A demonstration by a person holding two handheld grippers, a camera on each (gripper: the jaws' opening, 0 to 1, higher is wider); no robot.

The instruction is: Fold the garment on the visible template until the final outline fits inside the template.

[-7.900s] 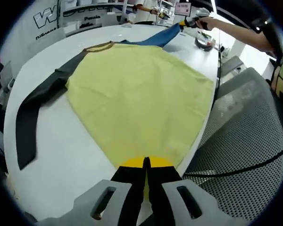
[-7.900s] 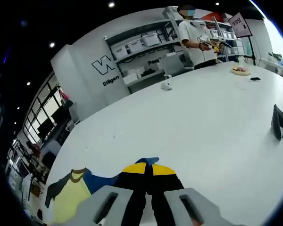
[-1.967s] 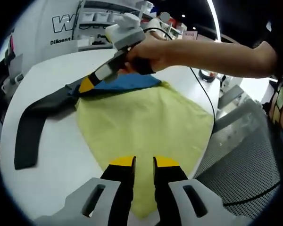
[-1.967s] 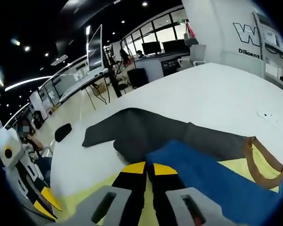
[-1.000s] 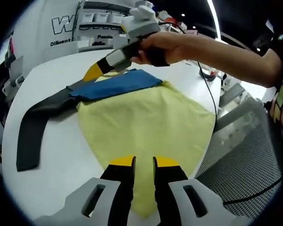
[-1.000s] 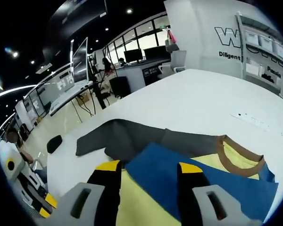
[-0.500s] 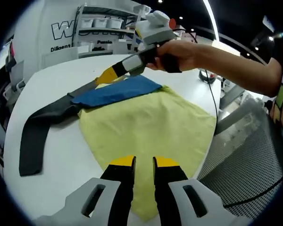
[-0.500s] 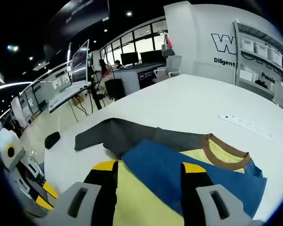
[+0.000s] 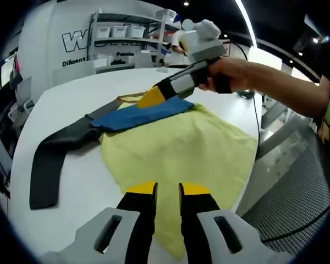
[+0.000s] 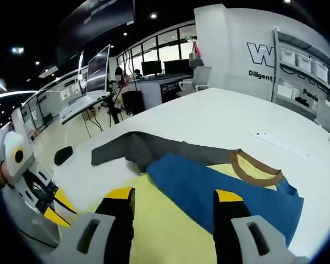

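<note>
Right claw [image 10: 173,199] gaping above garment [image 10: 209,192], arm outstretched

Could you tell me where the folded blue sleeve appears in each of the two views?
Left gripper view: blue sleeve lies above centre, across the yellow shirt's top, under the right gripper.
Right gripper view: blue sleeve runs centre to lower right.
Shared landmark: the dark grey sleeve beside it.

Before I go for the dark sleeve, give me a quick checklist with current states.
1. Right tongs open and empty: ok.
2. Left tongs empty, slightly open: ok.
3. Blue sleeve folded across the yellow body: ok.
4. Dark sleeve folded in: not ok, it lies stretched out on the table.
5. Template outline visible: cannot tell.
6. Garment fully on the table: not ok, the hem overhangs the edge.
</note>
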